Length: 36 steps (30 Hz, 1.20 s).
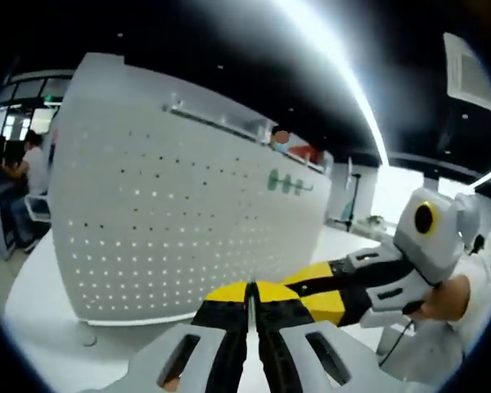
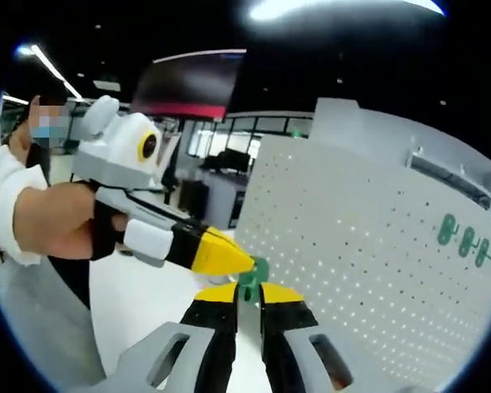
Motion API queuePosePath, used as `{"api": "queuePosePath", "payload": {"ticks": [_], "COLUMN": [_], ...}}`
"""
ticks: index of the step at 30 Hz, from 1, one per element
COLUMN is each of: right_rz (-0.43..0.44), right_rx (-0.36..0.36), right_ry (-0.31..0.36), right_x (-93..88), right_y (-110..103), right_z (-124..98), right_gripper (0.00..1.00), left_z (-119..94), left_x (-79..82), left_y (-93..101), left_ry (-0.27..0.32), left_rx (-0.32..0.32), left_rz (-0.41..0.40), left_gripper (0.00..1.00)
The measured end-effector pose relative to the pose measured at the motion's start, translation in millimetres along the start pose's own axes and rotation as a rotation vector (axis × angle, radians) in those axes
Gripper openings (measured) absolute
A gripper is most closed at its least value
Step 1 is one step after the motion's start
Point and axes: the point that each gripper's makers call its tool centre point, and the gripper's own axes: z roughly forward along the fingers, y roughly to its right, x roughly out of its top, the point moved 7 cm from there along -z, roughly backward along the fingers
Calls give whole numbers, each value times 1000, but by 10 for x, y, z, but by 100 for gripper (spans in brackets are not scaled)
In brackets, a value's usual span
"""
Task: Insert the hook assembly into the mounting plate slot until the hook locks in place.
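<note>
Left gripper view, left to right:
- Seated person (image 1: 29,168) at a desk, far left, in the background.
- Perforated white mounting plate (image 1: 180,221), upright on a white table (image 1: 41,311); three green hooks (image 1: 288,183) are mounted side by side near its upper right corner.
- Left gripper (image 1: 250,296), yellow-tipped jaws pressed together with only a hairline gap; nothing can be seen between them here.
- Right gripper (image 1: 311,291), entering from the right, its yellow tips meeting the left gripper's tips.

Right gripper view, left to right:
- Person's hand (image 2: 61,221) carrying the left gripper (image 2: 245,264), jaws closed to one yellow point.
- Green hook assembly (image 2: 251,279), just in front of the plate's lower left area, not in a slot; left gripper tip touches it.
- Right gripper (image 2: 248,296), jaws nearly closed, pinching the hook assembly from below.
- Mounting plate (image 2: 368,246) with the three green hooks (image 2: 466,240) at far right.
</note>
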Motion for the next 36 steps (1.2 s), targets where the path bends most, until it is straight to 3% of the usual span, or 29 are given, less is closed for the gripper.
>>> {"api": "queuePosePath", "payload": {"ticks": [23,36], "right_rz": [-45,29], "right_rx": [-41,-47], "right_ry": [-4,-4], "right_x": [-17,-37], "right_y": [29,73], "right_z": [45,9], "right_gripper": [1,0], "left_z": [21,44], "left_x": [7,28], "left_y": [56,108], "left_ry": [2,7], "left_rx": [14,-6], "left_rz": [-22,67], "left_gripper": [1,5]}}
